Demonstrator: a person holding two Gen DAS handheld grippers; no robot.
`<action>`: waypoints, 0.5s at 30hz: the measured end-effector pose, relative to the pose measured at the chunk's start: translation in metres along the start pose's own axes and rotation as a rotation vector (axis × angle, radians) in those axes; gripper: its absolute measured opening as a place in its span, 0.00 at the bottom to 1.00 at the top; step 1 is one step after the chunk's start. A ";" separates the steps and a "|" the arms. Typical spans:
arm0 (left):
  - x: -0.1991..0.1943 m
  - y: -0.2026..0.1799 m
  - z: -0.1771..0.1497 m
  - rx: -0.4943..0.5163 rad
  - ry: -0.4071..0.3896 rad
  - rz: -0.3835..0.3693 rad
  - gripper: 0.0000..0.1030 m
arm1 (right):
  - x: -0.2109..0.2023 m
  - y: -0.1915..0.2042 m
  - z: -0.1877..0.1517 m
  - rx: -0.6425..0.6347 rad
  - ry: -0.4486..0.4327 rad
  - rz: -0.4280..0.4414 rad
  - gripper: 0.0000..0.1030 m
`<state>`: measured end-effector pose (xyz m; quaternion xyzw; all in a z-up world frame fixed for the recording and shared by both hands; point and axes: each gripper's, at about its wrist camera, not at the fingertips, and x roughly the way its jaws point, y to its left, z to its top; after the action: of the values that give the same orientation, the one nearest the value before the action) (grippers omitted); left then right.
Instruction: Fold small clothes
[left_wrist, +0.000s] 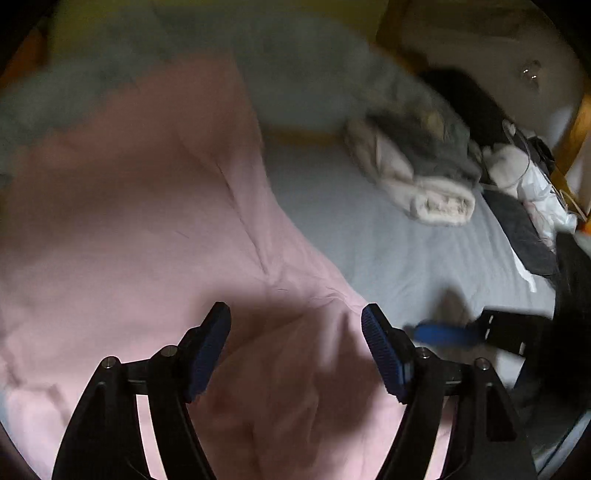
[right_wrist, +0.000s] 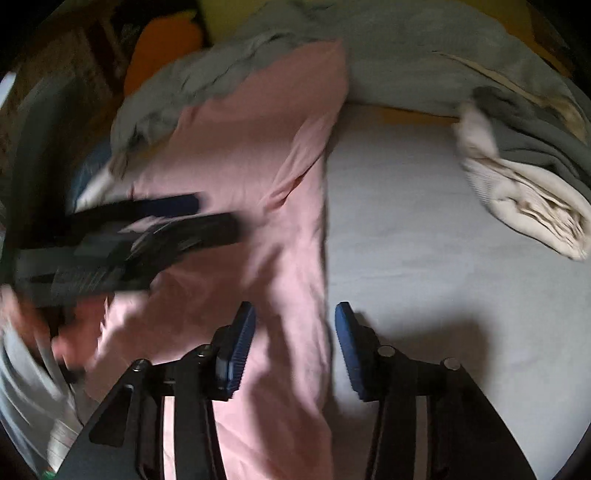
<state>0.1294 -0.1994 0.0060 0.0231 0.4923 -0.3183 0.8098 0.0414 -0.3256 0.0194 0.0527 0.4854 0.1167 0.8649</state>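
bed (right_wrist: 424, 229) – grey sheet | on it: pink garment (right_wrist: 258, 177), cream bundle (right_wrist: 524, 199), grey blanket (right_wrist: 406, 55)

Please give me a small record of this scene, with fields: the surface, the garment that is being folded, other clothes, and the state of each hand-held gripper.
surface: bed with grey sheet
garment: pink garment, spread flat on the sheet
other clothes: cream and grey pile, lying apart from the garment
left hand-held gripper: open, above the pink cloth, nothing between its pads
right hand-held gripper: open, over the garment's right edge
image quality: blurred in places
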 end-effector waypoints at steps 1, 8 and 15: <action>0.014 0.004 0.008 -0.026 0.057 -0.025 0.55 | 0.005 0.005 0.001 -0.012 0.015 -0.006 0.37; 0.049 -0.012 0.038 0.025 0.072 -0.067 0.05 | 0.001 -0.010 -0.007 0.062 -0.015 -0.079 0.03; 0.082 -0.042 0.070 0.084 0.068 -0.064 0.05 | -0.005 -0.039 -0.009 0.186 -0.018 -0.142 0.03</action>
<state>0.1872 -0.2981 -0.0131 0.0520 0.5063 -0.3632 0.7804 0.0374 -0.3645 0.0108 0.0992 0.4890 0.0090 0.8666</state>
